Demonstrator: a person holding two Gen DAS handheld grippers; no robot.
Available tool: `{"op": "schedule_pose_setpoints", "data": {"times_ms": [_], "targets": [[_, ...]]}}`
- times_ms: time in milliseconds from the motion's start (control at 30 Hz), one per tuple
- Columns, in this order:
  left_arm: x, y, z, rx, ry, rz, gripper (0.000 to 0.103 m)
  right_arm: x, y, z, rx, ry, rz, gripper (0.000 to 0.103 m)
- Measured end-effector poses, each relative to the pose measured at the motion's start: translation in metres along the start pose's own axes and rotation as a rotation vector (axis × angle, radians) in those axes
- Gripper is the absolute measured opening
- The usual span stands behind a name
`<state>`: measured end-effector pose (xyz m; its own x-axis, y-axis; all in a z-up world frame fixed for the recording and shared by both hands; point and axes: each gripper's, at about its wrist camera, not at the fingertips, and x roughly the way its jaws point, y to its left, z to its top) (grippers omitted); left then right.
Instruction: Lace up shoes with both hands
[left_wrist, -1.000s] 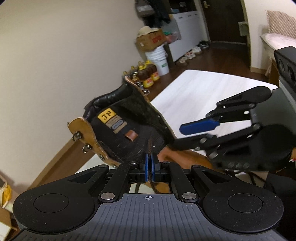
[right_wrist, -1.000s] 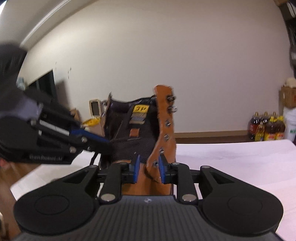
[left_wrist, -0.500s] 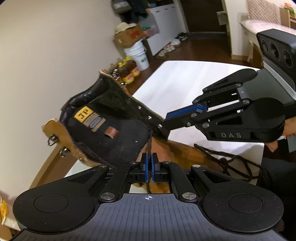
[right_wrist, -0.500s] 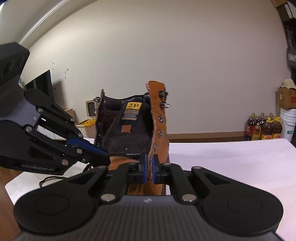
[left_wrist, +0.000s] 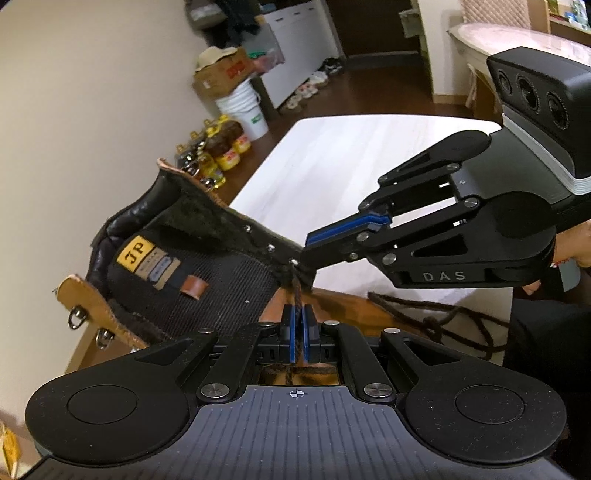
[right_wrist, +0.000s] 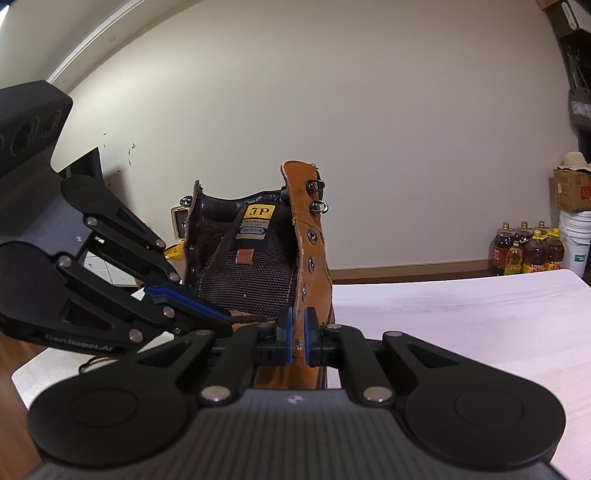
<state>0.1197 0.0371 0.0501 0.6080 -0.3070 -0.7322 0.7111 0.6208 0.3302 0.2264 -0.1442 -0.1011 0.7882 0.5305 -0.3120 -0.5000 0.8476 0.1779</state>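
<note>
Swinging in since a second ago, right gripper (right_wrist: 296, 333) clamps the boot's (right_wrist: 258, 266) eyelet flap; left gripper (left_wrist: 296, 329) pinches the lace (left_wrist: 296, 291), table (right_wrist: 461, 314) beneath.

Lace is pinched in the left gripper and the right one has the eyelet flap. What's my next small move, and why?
Probably draw the left gripper back to tension the brown lace: it exits an eyelet beside the right gripper, which clamps the boot's flap, while slack lies coiled on the table.

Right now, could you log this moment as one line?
left gripper: shut on lace | right gripper: shut on boot eyelet flap | stage: threading
</note>
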Motion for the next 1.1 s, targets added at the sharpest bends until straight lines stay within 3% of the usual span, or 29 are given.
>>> {"op": "schedule_pose_setpoints", "data": {"times_ms": [833, 1100], "targets": [[0.0016, 0.0067, -0.0004, 0.005, -0.024, -0.056, 0.004, -0.0001, -0.0028, -0.0018, 0.008, 0.0, 0.007, 0.008], [0.0088, 0.0096, 0.0011, 0.015, -0.006, -0.043, 0.004, -0.0007, -0.0026, -0.0026, 0.012, -0.001, 0.004, 0.008]]}}
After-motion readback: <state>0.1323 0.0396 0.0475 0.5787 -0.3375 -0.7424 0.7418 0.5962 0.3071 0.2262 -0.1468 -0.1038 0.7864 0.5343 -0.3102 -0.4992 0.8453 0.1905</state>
